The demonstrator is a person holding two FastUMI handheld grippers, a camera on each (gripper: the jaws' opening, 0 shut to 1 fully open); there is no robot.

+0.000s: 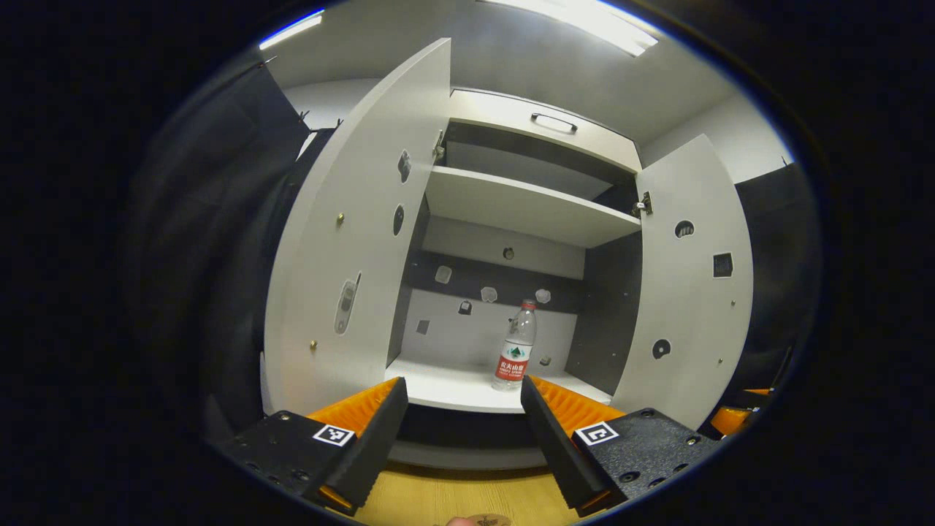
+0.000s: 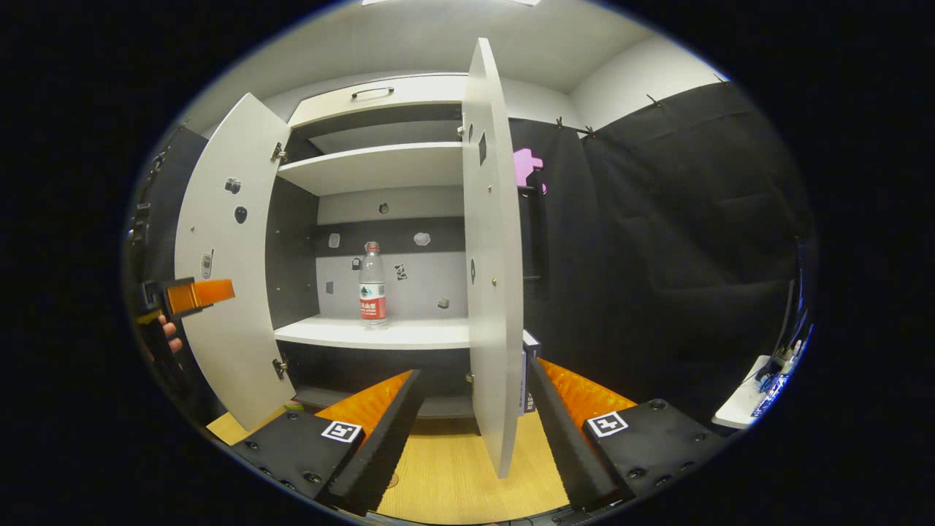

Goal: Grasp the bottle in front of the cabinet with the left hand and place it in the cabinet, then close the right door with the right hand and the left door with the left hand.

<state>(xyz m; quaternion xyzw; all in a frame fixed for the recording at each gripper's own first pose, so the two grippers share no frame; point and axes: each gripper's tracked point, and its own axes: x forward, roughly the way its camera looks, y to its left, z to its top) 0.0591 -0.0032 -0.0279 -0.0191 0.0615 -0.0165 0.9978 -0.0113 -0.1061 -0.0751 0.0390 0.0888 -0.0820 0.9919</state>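
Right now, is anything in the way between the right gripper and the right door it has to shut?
Nothing visible is. The right door stands open, edge-on just ahead of the open right gripper, its lower edge between the fingers. The bottle already stands inside on the shelf.

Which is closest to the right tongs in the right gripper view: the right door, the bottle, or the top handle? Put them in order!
From the right tongs:
1. Right door: its open edge stands between the fingers.
2. Bottle: upright on the lower shelf, left of the door.
3. Top handle: high up, above the shelves.
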